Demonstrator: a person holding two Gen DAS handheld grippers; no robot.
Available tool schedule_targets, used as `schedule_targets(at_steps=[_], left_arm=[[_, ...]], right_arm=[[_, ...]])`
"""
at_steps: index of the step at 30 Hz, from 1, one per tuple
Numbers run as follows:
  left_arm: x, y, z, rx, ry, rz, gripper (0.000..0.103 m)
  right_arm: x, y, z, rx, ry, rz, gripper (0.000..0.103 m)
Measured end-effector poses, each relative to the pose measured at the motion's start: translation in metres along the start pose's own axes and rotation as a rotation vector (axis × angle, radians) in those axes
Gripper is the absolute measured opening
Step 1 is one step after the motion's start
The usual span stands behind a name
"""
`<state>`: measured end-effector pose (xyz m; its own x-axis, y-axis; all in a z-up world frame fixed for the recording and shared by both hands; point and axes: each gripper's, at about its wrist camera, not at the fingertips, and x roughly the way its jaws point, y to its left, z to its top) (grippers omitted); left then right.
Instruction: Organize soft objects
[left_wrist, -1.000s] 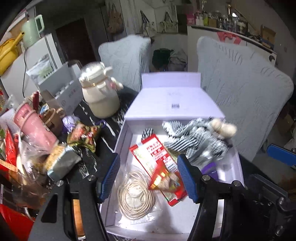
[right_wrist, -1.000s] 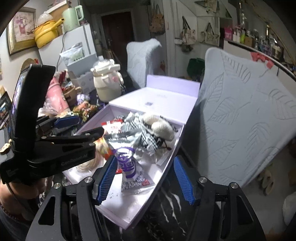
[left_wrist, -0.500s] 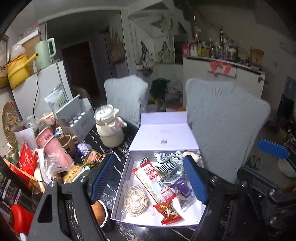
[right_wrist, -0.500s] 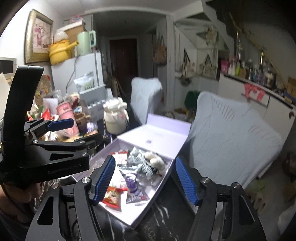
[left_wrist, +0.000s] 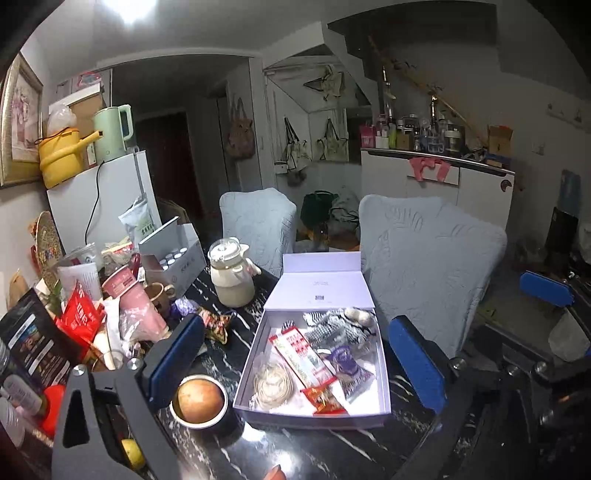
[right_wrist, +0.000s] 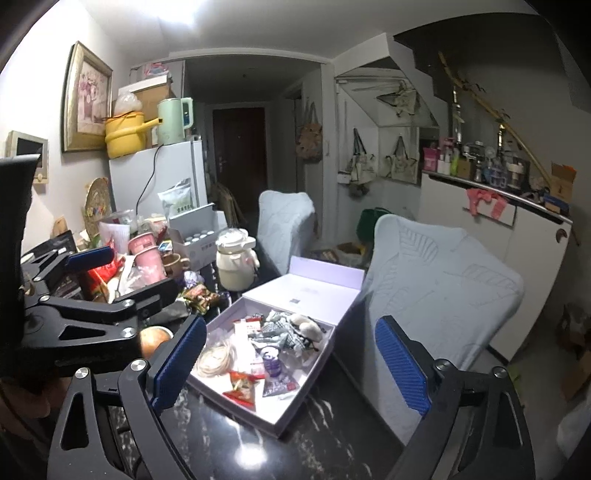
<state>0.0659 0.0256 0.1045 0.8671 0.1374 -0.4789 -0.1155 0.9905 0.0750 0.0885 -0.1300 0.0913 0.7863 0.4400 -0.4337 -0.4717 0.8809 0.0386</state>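
- Left hand-held gripper (left_wrist: 299, 360): fingers wide apart, holding nothing, hanging above the counter (left_wrist: 332, 454).
- Right hand-held gripper (right_wrist: 291, 360): likewise spread and empty, well clear of the box (right_wrist: 291, 413).
- Done, by the look of it: the box lies open with the checked cloth (left_wrist: 332, 330), a cord coil (left_wrist: 271, 384), a purple pouch (left_wrist: 349, 369) and red packets (left_wrist: 301, 350) inside.
- Left: a snack bag (left_wrist: 216, 325) lies on the counter just beside the box, in the clutter; whether it belongs inside I cannot tell.
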Motion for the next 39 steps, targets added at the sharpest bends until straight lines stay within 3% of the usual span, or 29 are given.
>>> schedule_targets(at_steps=[7, 18, 39], left_arm=[[-0.022, 0.003, -0.029, -0.014, 0.021, -0.012, 0.102], [-0.021, 0.012, -0.067, -0.041, 0.061, -0.025, 0.102], [-0.013, 0.016, -0.084, -0.001, 0.105, -0.034, 0.102]], right_arm=[[-0.016, 0.006, -0.020, 0.038, 0.022, 0.006, 0.095], [-0.025, 0.022, -0.054, 0.038, 0.068, -0.042, 0.095], [-0.021, 0.032, -0.077, 0.062, 0.125, -0.094, 0.095]])
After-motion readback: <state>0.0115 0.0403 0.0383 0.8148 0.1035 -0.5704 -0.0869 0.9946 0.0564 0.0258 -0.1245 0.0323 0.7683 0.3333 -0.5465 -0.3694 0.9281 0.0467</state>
